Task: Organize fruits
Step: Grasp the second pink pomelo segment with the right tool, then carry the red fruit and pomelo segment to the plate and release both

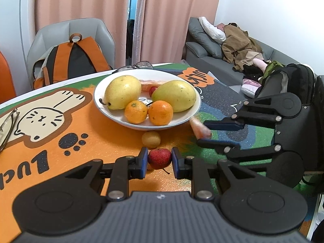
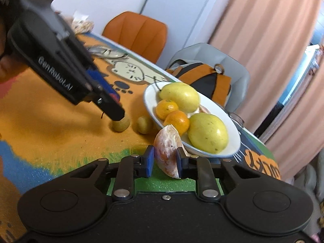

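A white plate [image 1: 113, 112] [image 2: 148, 101] on the mat holds two yellow-green mangoes [image 1: 123, 94] [image 1: 174, 95], two oranges [image 1: 136, 111] [image 1: 160, 112], a small red fruit [image 1: 152, 90] and a peeled segment [image 1: 149, 84]. My left gripper [image 1: 159, 159] is shut on a small red fruit [image 1: 159, 158] just above the mat, in front of the plate. My right gripper [image 2: 165, 162] is shut on a peeled grapefruit segment [image 2: 167, 151] [image 1: 199, 129] at the plate's near rim. Two small yellow fruits [image 2: 121, 124] [image 2: 144, 125] lie on the mat beside the plate; one shows in the left wrist view [image 1: 151, 139].
A colourful cat-print mat [image 1: 60, 141] covers the round table. Glasses lie at its left [image 1: 8, 127] and behind the plate [image 1: 139, 65]. A grey chair with an orange backpack [image 1: 70, 60] and an orange chair [image 2: 139, 32] stand behind. A sofa [image 1: 218, 60] is at right.
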The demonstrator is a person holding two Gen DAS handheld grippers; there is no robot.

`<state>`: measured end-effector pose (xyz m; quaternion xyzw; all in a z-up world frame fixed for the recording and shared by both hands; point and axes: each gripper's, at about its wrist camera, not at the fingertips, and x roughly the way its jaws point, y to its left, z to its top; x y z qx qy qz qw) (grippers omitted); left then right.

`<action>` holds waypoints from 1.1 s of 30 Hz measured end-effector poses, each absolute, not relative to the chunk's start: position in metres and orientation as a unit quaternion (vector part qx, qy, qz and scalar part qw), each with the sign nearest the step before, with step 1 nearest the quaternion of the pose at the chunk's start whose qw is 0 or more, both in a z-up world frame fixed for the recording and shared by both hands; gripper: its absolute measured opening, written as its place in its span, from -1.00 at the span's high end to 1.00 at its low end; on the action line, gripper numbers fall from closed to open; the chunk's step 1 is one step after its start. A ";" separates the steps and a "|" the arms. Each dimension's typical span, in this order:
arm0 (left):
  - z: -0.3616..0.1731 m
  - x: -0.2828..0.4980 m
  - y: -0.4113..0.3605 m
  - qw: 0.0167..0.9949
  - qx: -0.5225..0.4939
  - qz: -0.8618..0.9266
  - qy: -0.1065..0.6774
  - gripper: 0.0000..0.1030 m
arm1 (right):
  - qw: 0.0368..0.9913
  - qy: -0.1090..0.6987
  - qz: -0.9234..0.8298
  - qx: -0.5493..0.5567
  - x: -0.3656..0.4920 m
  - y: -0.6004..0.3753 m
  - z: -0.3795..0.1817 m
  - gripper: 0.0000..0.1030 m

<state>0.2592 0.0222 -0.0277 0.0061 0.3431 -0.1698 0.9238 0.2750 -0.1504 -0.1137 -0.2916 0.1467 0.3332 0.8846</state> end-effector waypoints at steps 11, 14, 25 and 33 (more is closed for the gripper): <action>-0.032 0.262 0.017 0.921 0.008 -0.173 0.349 0.54 | 0.925 0.186 0.289 -0.165 0.286 -0.192 -0.116 0.60; -0.033 0.262 0.017 0.920 0.007 -0.173 0.350 0.54 | 0.931 0.194 0.274 -0.142 0.290 -0.202 -0.118 0.60; -0.036 0.261 0.017 0.918 0.008 -0.173 0.356 0.54 | 0.928 0.214 0.266 -0.148 0.300 -0.201 -0.128 0.68; -0.037 0.261 0.017 0.918 0.009 -0.172 0.357 0.54 | 0.925 0.209 0.275 -0.159 0.296 -0.200 -0.122 0.72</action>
